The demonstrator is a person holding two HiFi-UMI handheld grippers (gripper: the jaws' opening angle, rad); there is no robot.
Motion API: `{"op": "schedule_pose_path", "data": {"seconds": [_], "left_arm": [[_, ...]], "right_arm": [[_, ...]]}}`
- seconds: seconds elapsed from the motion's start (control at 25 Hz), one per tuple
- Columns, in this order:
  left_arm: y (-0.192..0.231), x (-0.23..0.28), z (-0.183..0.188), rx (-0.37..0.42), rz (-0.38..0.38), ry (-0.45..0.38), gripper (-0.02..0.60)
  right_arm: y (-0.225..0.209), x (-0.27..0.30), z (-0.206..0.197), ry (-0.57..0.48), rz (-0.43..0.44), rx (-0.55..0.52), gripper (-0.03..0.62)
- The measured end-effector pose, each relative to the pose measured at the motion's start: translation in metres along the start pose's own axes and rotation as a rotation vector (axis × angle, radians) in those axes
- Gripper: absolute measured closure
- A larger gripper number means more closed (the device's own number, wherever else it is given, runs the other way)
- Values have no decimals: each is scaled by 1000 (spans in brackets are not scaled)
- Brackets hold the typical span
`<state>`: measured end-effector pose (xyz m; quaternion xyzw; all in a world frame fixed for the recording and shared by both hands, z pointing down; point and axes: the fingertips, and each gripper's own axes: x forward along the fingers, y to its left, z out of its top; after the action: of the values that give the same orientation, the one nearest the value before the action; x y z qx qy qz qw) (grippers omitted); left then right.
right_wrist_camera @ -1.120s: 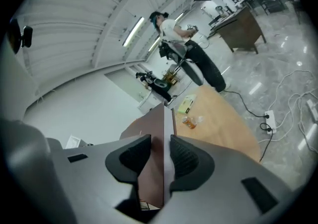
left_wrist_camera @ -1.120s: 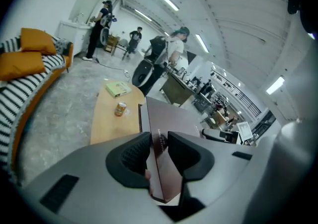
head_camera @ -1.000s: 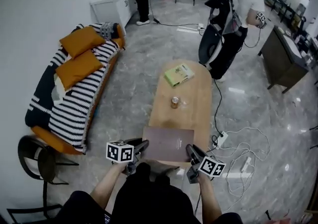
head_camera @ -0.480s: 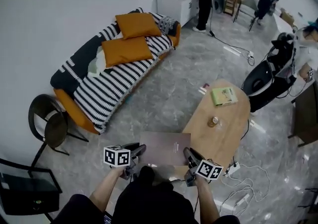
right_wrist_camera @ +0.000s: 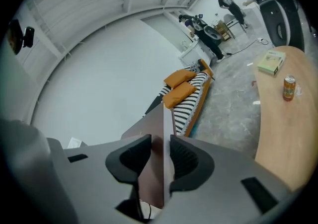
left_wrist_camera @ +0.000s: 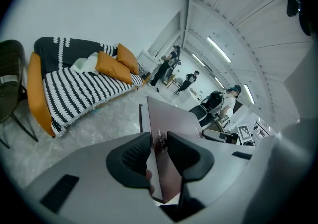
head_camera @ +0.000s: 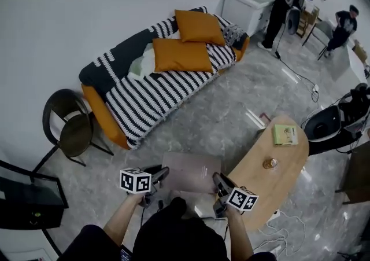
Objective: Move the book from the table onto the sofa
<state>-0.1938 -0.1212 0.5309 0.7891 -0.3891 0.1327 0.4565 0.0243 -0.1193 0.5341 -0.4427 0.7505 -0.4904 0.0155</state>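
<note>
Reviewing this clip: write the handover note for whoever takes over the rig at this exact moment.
Grip: left tongs shut on the book at its left edge, right tongs shut on its right edge.
Where: book in the air over the floor, clear of the table, facing the sofa.
Done: book picked up off the table.
Left: carry it to the sofa, lay it on the striped seat, open both tongs.
</note>
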Motion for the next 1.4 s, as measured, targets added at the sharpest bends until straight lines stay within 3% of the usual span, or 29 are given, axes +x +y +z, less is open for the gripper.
{"op": "schedule_pose_path", "data": {"seconds": [0.44,0.96,1.4], "left_arm": [[95,-56,38,-113,65,-121,463],[171,-92,63,-219,167,-227,463],[228,-95,127,-296,249,-299,463]], "right_arm": [[65,119,-3,133,76,-94,457],[107,223,-9,277,169,-152,457],[135,331,29,388,247,-202,457]]}}
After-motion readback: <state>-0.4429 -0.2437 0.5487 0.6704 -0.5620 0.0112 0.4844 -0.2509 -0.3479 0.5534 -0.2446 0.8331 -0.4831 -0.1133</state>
